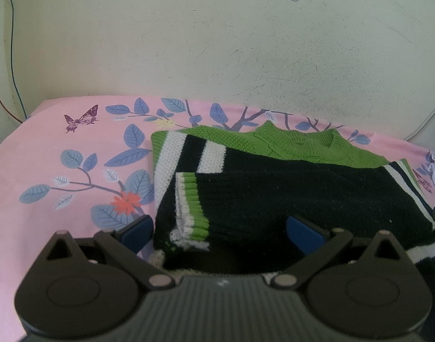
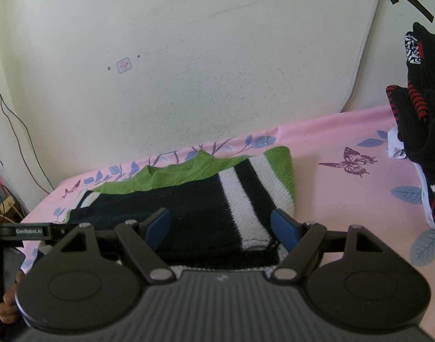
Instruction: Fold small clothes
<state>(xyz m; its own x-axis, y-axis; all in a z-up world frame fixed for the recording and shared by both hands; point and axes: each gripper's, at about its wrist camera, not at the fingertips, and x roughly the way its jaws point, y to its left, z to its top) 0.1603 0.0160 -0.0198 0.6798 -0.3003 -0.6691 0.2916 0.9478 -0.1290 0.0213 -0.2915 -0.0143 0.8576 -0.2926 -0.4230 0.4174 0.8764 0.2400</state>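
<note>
A small knitted sweater (image 1: 274, 188), black with green collar and white stripes, lies on the pink floral bedsheet (image 1: 46, 148), both sleeves folded in over the body. A green-and-white cuff (image 1: 191, 208) lies on the black front. My left gripper (image 1: 220, 232) is open, its blue pads astride the sweater's near left hem. In the right wrist view the sweater (image 2: 203, 208) lies the same way; my right gripper (image 2: 221, 226) is open, its pads astride the near right hem. Neither gripper holds cloth.
A pile of black, red and white clothes (image 2: 425, 131) sits at the right on the bed. A cream wall (image 1: 217, 42) rises right behind the bed. Cables (image 1: 6, 57) hang at the far left. The left gripper's arm (image 2: 26, 231) shows at the right view's left edge.
</note>
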